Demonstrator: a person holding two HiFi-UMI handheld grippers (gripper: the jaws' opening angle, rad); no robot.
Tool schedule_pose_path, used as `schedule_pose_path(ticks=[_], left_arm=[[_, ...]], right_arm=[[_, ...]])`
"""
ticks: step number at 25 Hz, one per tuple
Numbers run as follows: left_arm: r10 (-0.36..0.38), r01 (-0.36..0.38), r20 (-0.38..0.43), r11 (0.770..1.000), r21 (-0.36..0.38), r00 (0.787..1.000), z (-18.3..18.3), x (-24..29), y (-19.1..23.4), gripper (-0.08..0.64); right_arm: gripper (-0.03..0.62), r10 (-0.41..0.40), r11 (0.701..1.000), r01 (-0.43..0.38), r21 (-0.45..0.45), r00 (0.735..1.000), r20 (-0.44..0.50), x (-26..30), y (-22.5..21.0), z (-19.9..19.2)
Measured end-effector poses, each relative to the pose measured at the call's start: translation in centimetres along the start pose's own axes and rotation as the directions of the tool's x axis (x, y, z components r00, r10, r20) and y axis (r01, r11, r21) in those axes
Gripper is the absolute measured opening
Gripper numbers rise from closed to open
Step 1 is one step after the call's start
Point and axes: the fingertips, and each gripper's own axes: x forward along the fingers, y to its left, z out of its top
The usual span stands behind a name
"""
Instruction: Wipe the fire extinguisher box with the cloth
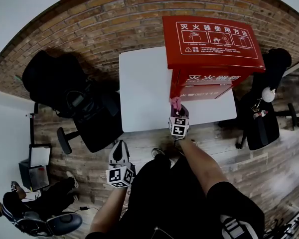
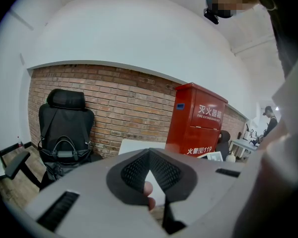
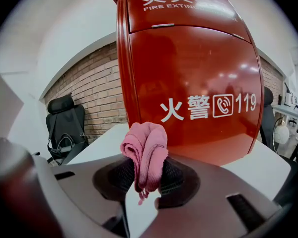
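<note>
While the right tool (image 3: 145,176) is clamped on a folded pink cloth (image 3: 145,150), the cloth's bunched end stands out of the jaws just in front of the lower red face of the fire extinguisher box (image 3: 188,83); contact between them cannot be told. Box upright on the white tabletop (image 1: 142,91), against the brick wall (image 1: 114,19). Left tool (image 1: 120,156) held low, off the tabletop's near edge, jaws closed tip to tip on nothing.
</note>
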Motion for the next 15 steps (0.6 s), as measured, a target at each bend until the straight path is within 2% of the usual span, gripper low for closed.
schedule_pose_path(ticks=[7,15], left_arm=[[0.018,-0.018,-0.009,1.0,-0.002,1.0,-0.4,-0.2,1.1,0.018],[0.041,-0.041,-0.021,0.999,0.008,0.999,-0.8,-0.5,2.2,0.018]], right_arm=[[0.112,0.022,1.0,-0.022,-0.006,1.0,0.005,0.5,2.3,-0.3],[0.114,-0.007,1.0,0.006,-0.02,0.999,-0.033,1.7,2.1,-2.6]])
